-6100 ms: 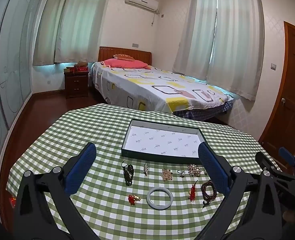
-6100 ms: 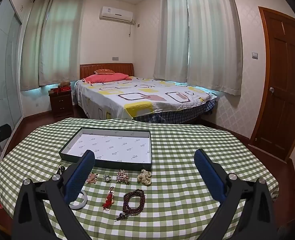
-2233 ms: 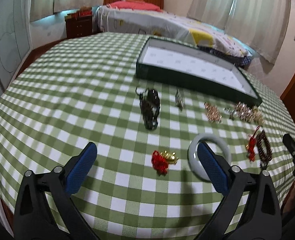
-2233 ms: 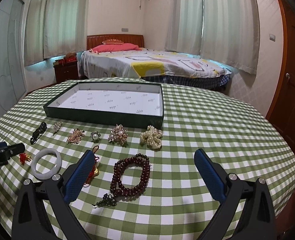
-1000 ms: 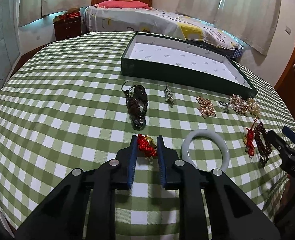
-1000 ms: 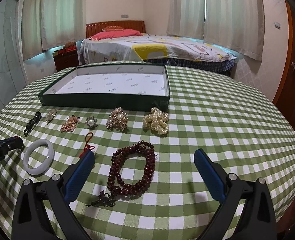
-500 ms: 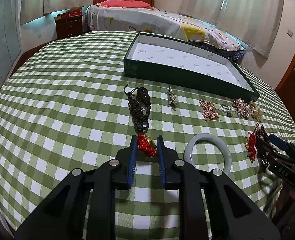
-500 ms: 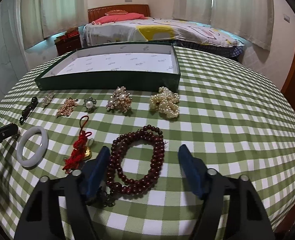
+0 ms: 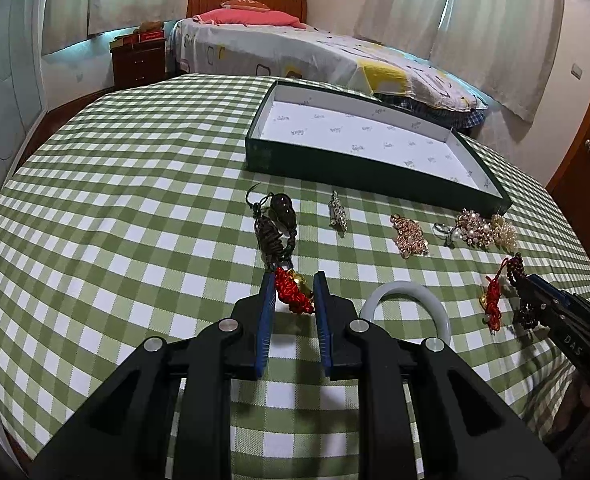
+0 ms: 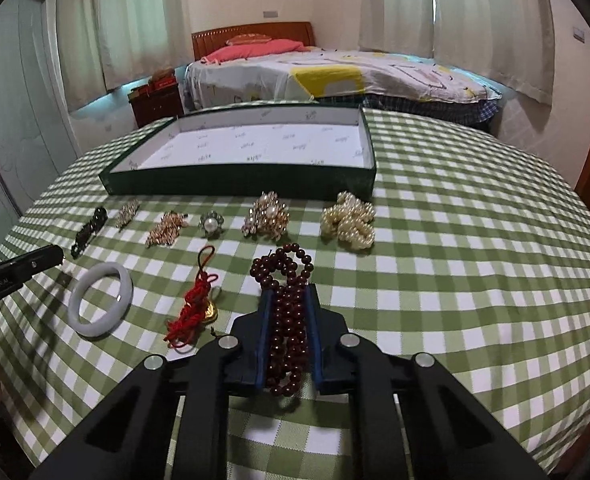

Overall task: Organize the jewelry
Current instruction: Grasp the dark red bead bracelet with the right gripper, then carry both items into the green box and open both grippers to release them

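Observation:
My left gripper (image 9: 293, 280) is shut on a small red knotted charm with a gold bead (image 9: 291, 290), just above the green checked cloth. My right gripper (image 10: 288, 295) is shut on the dark red bead bracelet (image 10: 287, 304), squeezed long between the pads. The dark green tray with a white lining (image 9: 375, 178) stands empty behind the row of jewelry; it also shows in the right wrist view (image 10: 239, 184). The white bangle (image 10: 99, 299) lies left of the right gripper, and right of the left gripper (image 9: 407, 292).
On the cloth lie a dark corded pendant (image 9: 275, 224), a silver brooch (image 9: 338, 214), a rose-gold piece (image 10: 167, 228), a pearl ring (image 10: 211, 224), a crystal brooch (image 10: 267, 216), a pearl bracelet (image 10: 349, 220) and a second red tassel charm (image 10: 195, 304). A bed stands beyond the table.
My right gripper has closed on the bead bracelet, which is now pressed narrow. My left gripper stays shut on the red charm and has lifted and moved slightly forward.

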### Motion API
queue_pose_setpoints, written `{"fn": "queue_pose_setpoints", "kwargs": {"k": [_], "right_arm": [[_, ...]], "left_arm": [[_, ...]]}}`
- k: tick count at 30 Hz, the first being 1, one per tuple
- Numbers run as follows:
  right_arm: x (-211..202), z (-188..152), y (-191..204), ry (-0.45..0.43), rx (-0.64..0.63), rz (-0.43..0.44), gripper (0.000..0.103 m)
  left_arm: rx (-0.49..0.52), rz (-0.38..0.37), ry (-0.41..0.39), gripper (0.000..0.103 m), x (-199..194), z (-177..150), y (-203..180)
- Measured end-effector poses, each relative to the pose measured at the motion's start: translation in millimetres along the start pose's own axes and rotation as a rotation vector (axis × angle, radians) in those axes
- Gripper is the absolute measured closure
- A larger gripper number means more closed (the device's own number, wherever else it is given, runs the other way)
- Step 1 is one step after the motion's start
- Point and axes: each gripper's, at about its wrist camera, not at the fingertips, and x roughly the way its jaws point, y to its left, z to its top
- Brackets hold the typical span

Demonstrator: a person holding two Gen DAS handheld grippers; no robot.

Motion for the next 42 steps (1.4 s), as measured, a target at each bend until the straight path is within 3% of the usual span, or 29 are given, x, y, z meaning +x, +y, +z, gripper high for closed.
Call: {"fn": "queue_pose_setpoints", "kwargs": {"k": [17, 26, 32, 36, 42], "right_arm": [[-16.8, 30.2, -7.5, -0.089, 0.054, 0.036, 0.086], [-4.0, 84.0, -13.5, -0.171, 0.049, 0.038, 0.086], [21.4, 121.6, -15.9, -0.203, 0.035, 0.036, 0.086], [52.2, 132.8, -21.4, -0.163, 0.043, 0.036, 0.086], [100.3, 129.3, -30.2, -0.039, 0.046, 0.019, 0.086]], "left_arm": [[0.029, -0.022, -0.064, 0.084, -9.0, 30.8, -17.0], [0.089, -0.042, -0.129, 0.084, 4.7, 85.2, -41.3], [0.112, -0.056, -0.166, 0.084, 36.2, 127.8, -51.3], [0.113, -0.061, -0.119, 0.084, 75.1, 145.7, -51.8], [0.111, -0.057, 0.033, 0.084, 142.6, 145.3, -44.5]]}}
